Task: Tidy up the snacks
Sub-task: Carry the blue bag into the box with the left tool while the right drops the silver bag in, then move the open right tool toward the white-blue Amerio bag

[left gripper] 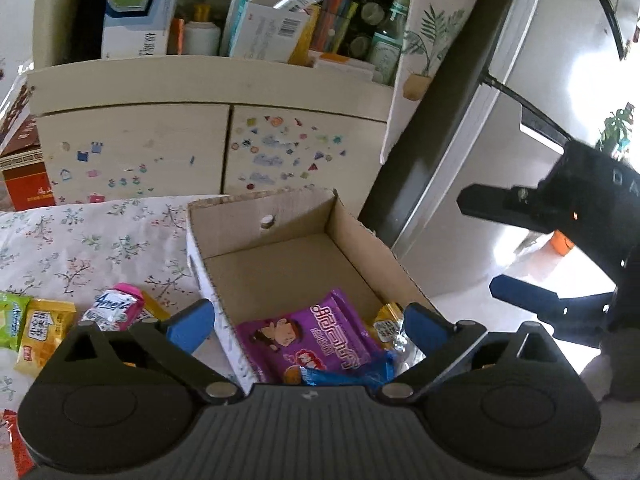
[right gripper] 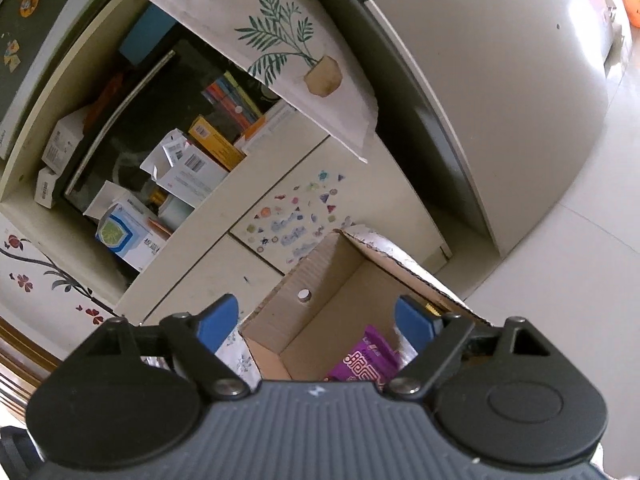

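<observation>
An open cardboard box stands on a floral cloth. Inside it lie a purple snack packet, a blue wrapper and a yellow packet. My left gripper is open and empty, just above the box's near end. My right gripper is open and empty, above the same box; the purple packet shows below it. The right gripper also shows in the left wrist view, to the right of the box. Loose snacks lie left of the box: a pink-and-white packet, a yellow packet and a green packet.
A cream cabinet with stickers on its doors stands behind the table, its shelf full of boxes and bottles. A red carton sits at far left. A red wrapper lies at the lower left. A grey fridge stands to the right.
</observation>
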Available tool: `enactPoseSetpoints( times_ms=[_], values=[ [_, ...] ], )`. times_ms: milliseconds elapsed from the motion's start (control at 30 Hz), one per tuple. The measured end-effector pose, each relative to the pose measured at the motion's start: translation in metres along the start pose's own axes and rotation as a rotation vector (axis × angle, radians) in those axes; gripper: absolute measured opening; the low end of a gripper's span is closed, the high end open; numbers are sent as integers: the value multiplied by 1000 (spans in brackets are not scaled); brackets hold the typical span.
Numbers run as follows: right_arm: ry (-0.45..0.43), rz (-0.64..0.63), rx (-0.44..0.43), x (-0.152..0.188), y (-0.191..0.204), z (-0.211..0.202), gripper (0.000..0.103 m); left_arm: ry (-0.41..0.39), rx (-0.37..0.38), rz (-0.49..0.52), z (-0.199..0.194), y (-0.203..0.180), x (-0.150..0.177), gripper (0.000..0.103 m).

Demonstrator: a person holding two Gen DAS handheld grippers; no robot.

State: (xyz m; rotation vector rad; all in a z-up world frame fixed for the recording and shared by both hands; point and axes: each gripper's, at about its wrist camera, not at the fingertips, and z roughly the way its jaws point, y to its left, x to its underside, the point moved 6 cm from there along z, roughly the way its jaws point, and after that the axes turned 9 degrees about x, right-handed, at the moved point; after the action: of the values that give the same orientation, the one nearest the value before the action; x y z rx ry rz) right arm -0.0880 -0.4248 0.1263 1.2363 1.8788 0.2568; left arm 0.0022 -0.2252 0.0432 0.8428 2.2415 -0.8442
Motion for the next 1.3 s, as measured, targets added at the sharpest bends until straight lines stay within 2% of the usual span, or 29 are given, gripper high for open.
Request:
enactPoseSetpoints(
  times_ms=[300,533,767,967,1133,1300],
  values=[
    [10,-93,-54,9,18,2,86,-17,-73,-47,-22,30,-5,103],
    [41,-205,-152,27,46,2,86,-64,-148,-147,-55,79,-10,103],
    [76,-398,-214,60,76,2,86,-98,-252,-254,-86,129,-8,103],
    [126,-577,-263,101,99,4,86,-86,-321,-313,-104,162,3,103],
    [167,-695,-274,133,109,8,86,-38,-357,-309,-107,177,15,103],
    [175,-806,-266,160,114,11,86,9,-347,-361,-105,190,29,103]
  ],
)
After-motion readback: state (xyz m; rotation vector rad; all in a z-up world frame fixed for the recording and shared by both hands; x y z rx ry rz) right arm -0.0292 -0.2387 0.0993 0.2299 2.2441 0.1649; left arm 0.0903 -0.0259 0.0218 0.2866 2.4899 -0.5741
